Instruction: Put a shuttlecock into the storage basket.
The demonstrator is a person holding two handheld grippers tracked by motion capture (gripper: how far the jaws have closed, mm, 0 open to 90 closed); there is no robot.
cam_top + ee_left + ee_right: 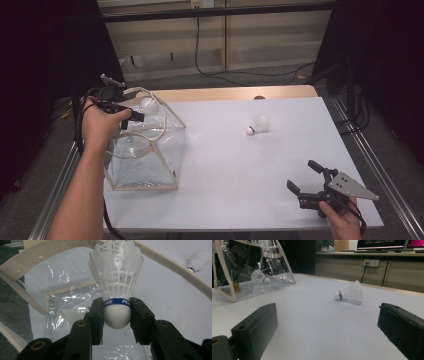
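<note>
Over the clear bag (150, 150), my left claw (117, 315) pinched the light shuttlecock (117, 277) by its firm round cork, sparing its fragile feathers, while my right claw (306, 175) stood open.

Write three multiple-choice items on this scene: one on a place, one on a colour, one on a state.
1. Where is the shuttlecock that the left gripper holds?
A. On the floor
B. Over the open top of the clear bag
C. At the table's right edge

2. What colour is the band around its cork?
A. Red
B. Green
C. Blue

3. How is the right gripper?
A. Open, with nothing between its jaws
B. Shut on a shuttlecock
C. Shut on the bag's handle

Answers:
1 B: the left gripper view shows the bag's trim and clear walls behind the feathers.
2 C: the band reads blue with white letters.
3 A: the right gripper view shows its jaws wide apart over bare table.
</note>
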